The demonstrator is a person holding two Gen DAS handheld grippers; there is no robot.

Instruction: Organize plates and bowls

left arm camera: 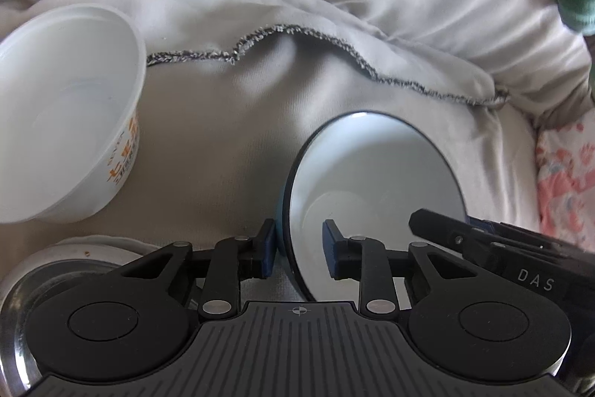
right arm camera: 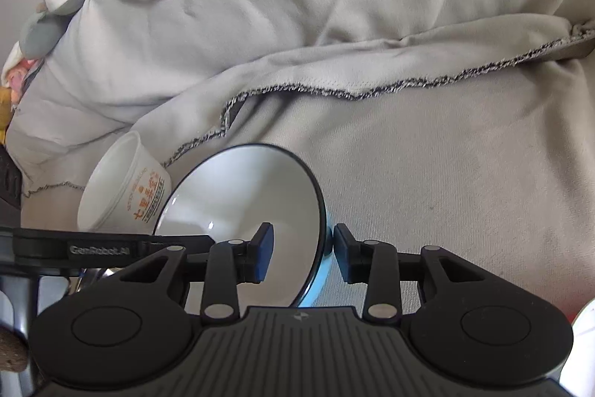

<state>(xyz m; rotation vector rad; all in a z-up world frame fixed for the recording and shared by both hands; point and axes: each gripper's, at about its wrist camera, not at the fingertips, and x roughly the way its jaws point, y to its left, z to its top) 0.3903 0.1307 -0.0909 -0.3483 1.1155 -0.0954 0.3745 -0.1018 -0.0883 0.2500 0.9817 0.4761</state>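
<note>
The blue bowl (left arm camera: 372, 181) stands tilted on its edge on the grey blanket (left arm camera: 230, 136); both claws straddle its rim, left gripper (left arm camera: 299, 248) and right gripper (right arm camera: 303, 253) from opposite sides; neither visibly clamps.

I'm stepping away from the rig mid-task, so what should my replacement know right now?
Left gripper: jaws straddle the blue bowl rim, one pad outside and one inside; whether it grips firmly is unclear.
Right gripper: straddles the opposite side of the rim in the same way; its grip is also unclear.
Blue bowl: tilted on edge between the two grippers, over the grey blanket.
White printed bowl: tipped on the blanket, untouched.
Steel dish: under the left gripper.
Done: nothing stacked yet.
Left: nest the bowls and sort the dish.
</note>
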